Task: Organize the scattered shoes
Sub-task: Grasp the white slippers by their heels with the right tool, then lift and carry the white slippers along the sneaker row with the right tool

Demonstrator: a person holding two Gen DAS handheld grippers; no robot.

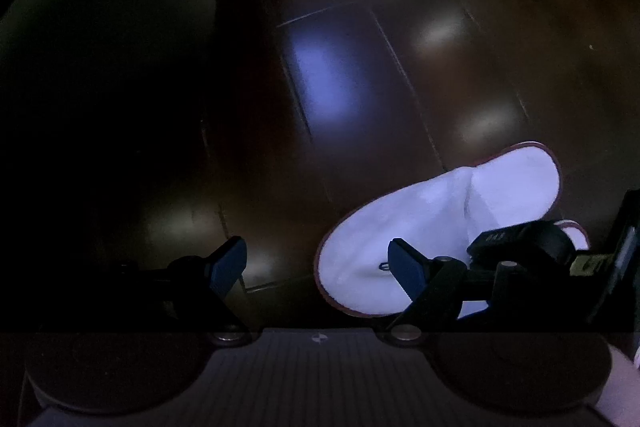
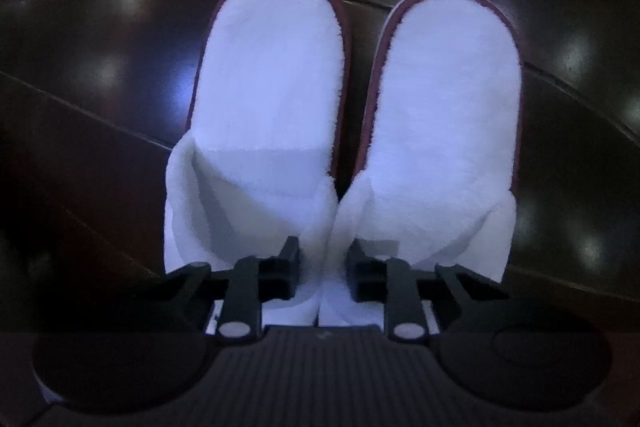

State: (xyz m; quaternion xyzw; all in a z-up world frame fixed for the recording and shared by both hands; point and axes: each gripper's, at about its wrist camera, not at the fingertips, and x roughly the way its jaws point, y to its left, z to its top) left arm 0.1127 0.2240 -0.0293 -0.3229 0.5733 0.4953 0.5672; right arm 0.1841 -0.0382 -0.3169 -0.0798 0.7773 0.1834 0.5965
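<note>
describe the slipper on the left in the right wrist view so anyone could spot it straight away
On the dark glossy wooden floor, two white fluffy slippers with dark red edging lie side by side, directly ahead of the right gripper. The left slipper shows the straight edge of its toe cover across its middle, and its outline sits straighter than the right slipper, which angles slightly outward.

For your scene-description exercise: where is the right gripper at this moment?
In the right wrist view, the right gripper sits low and central, its jaws pinching the touching inner edges of the two white slippers lying side by side on the dark wood floor.
</note>
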